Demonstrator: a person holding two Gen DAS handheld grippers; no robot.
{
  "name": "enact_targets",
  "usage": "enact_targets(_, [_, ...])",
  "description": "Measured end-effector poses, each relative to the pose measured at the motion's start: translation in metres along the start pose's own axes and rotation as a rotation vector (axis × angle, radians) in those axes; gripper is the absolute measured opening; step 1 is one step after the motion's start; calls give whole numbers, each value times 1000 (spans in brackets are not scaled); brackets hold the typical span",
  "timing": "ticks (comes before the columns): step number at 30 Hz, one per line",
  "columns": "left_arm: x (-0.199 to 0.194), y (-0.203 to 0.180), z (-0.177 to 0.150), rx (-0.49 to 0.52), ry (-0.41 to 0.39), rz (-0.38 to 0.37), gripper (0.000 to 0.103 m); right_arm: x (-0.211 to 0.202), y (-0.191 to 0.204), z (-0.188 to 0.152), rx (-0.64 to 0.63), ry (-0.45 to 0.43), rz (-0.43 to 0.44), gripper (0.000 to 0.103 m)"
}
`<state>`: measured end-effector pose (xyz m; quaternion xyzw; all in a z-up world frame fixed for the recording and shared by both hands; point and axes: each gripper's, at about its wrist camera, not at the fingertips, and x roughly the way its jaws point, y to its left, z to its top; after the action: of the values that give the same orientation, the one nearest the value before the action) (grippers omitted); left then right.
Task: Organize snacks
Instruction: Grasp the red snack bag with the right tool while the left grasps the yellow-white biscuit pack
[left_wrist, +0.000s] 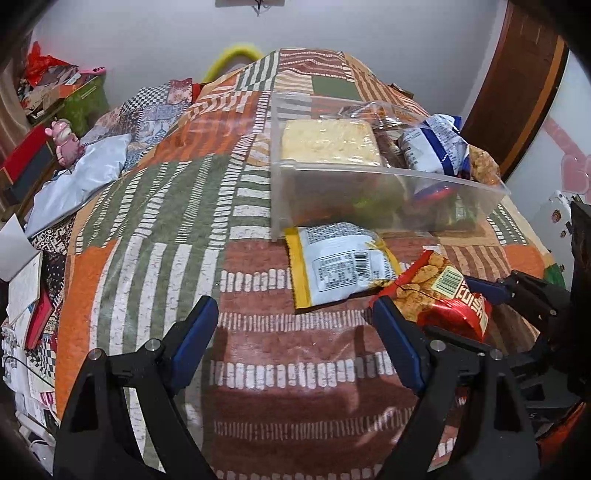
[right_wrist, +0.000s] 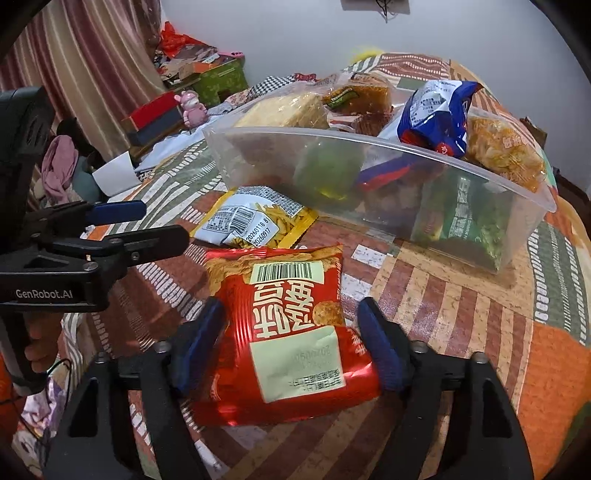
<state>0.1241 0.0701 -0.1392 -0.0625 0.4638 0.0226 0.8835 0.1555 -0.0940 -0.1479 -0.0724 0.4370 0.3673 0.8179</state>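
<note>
while the right gripper (right_wrist: 291, 339) points down over the patchwork bedspread (right_wrist: 461, 295), the red snack packet (right_wrist: 284, 332) lies flat between its jaws, barcode end away from them. the blue pads (right_wrist: 380, 347) flank the packet's two long edges; the left pad sits at the foil edge and the right pad just beside it, and whether either presses the foil cannot be told, so no firm grip shows.

the left gripper (left_wrist: 295, 332) stands to the left of the right one, its jaws spread wide with only bare bedspread between them; the red packet lies just outside its right-hand finger.

just beyond the red packet, ahead of both pairs of jaws, a yellow-edged snack packet (right_wrist: 255, 221) lies label side up, its far end touching the near wall of the clear plastic bin (right_wrist: 369, 192).

the bin sits farther ahead, heaped above its rim: a pale yellow block in clear wrap (left_wrist: 328, 142) at its left, a blue and white bag (right_wrist: 436, 110) on top toward the right, an orange crisp bag (right_wrist: 506, 151) at the far right corner, and a green packet (right_wrist: 469, 221) seen through the wall.

far off to the left of the jaws, a pink figurine (right_wrist: 192, 107) stands beside a red box (right_wrist: 155, 110) near a striped curtain (right_wrist: 92, 66).
</note>
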Motion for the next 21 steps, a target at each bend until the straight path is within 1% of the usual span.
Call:
enact_targets(1, [0,-1,0,2,0,-1,86,-1,0,0,1,-5,4,59])
enact_targets(6, [5,-7,4,4,8,-7,86,-12,-8,-5,40,-42,8,52])
enact_targets(10, [14,-14,10,6,15,-17,86,-24,-17,-7,57,-68,-17,51])
enact_targets(15, [34,-25,20,14,38,-36,87,-42,-37,-9,106,-110,-46,51])
enact_targets(19, [52,-26,28,-18,73,-66,88,-54,-49,-8,140,-139,-61,51])
enact_targets(21, [62,-29,31,-31,95,-79,90,-57,-53,-7,150,-149,-69,51])
